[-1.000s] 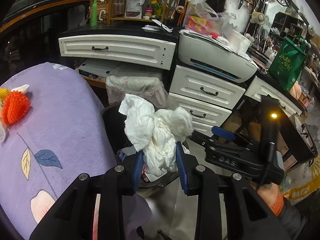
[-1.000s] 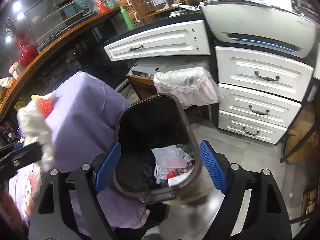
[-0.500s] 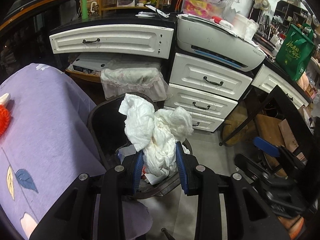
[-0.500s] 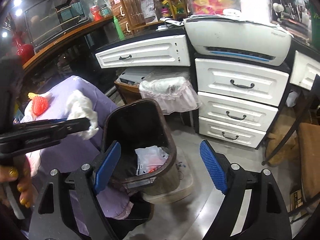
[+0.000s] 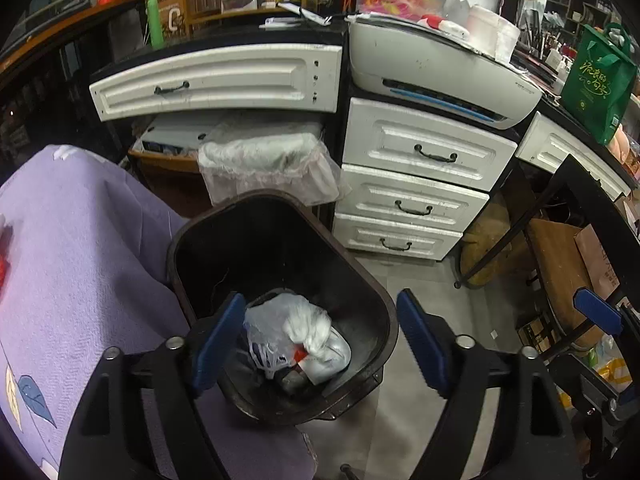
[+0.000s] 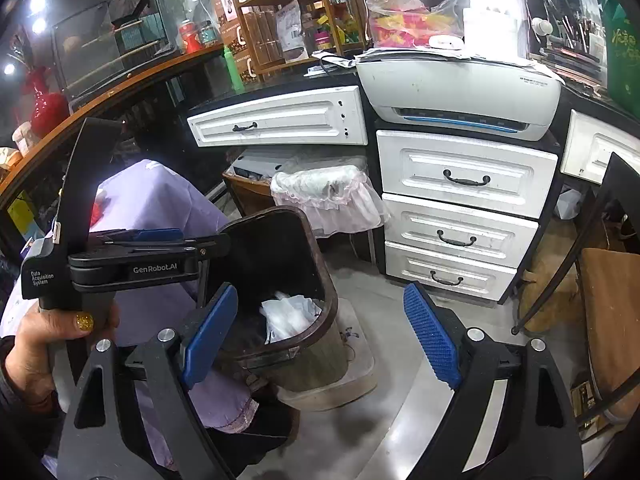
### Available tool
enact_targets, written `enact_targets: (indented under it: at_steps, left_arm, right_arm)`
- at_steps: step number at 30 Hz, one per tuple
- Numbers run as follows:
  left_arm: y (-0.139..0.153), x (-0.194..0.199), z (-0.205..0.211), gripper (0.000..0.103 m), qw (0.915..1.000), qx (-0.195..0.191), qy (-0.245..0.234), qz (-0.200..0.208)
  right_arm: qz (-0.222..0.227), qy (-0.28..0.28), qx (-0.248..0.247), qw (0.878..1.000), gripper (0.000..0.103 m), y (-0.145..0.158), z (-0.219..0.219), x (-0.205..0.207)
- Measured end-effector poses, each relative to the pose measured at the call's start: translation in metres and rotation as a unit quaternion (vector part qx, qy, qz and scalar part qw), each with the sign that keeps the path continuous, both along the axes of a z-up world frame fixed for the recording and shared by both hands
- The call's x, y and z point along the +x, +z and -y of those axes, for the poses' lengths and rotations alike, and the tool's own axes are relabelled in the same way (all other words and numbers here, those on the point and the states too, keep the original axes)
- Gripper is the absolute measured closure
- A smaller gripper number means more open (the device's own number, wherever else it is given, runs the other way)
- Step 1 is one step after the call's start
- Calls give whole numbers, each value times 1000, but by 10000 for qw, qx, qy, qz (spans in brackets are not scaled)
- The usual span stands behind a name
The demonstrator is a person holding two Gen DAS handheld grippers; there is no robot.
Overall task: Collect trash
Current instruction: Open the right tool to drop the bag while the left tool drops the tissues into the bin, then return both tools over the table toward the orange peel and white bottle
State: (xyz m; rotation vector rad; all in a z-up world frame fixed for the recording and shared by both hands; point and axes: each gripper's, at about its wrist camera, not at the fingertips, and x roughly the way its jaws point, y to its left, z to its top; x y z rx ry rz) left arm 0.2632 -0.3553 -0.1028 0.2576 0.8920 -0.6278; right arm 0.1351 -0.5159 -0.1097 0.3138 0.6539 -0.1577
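Observation:
A black trash bin (image 5: 382, 304) stands on the floor beside a purple-covered table. My left gripper (image 5: 320, 342) hangs over its mouth, jaws opening, with nothing pressed between the blue pads. Below it a crumpled white tissue wad (image 5: 308, 328) lies in the bin on a clear plastic bag (image 5: 272, 316) and other rubbish. My right gripper (image 6: 320, 336) is open and empty, to the right of the bin (image 6: 304, 264). The right wrist view shows the left gripper (image 6: 192, 242) from the side, gripped by a hand (image 6: 52, 340). One blue pad (image 5: 596, 312) of the right gripper shows at the left wrist view's right edge.
The purple tablecloth (image 5: 80, 280) hangs against the bin's left side. Behind the bin stand a second bin lined with clear plastic (image 5: 264, 160), white drawers (image 5: 416, 200) and a white printer (image 5: 440, 68). A black frame (image 5: 560, 216) and cardboard crowd the right.
The left gripper came over the bin and opened; the white tissue wad left its pads and dropped into the bin. The right gripper drew back to the right, staying open.

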Motion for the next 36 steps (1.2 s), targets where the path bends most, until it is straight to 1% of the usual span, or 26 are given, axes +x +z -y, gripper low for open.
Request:
enact_targets:
  at_steps: [5, 11, 18, 21, 24, 27, 31, 33, 34, 36]
  left_arm:
    - [13, -7, -2, 20, 9994, -157, -41, 294]
    - [40, -24, -13, 18, 9966, -295, -49, 773]
    - [62, -38, -36, 16, 9941, -407, 5, 1002]
    - [69, -38, -51, 16, 9938, -390, 85, 1033]
    - [75, -39, -73, 15, 9928, -370, 204, 1117]
    - [78, -39, -102, 13, 9914, -302, 444, 1191]
    - [79, -34, -158, 13, 9879, -225, 987, 1171]
    - [78, -30, -186, 13, 9838, -85, 1309, 1220]
    - [77, -28, -204, 13, 9804, 33, 1522, 1254]
    - [75, -22, -237, 13, 9745, 141, 1882, 1218]
  right_arm:
    - [106, -19, -16, 9999, 18, 7, -3, -3]
    - [175, -5, -61, 9998, 18, 15, -8, -7]
    - [286, 118, -47, 9995, 17, 29, -21, -3]
    - [358, 236, -36, 9991, 11, 36, -30, 1]
    - [410, 435, -31, 9982, 10, 43, -45, 10]
    - [432, 738, 31, 9963, 10, 50, -65, 24]
    - [483, 1277, 54, 9906, 9, 60, -101, 46]
    - [476, 1526, 126, 9871, 9, 63, -119, 56]
    - [468, 1680, 198, 9845, 9, 64, -130, 63]
    - [461, 1899, 312, 9802, 9, 66, -147, 72]
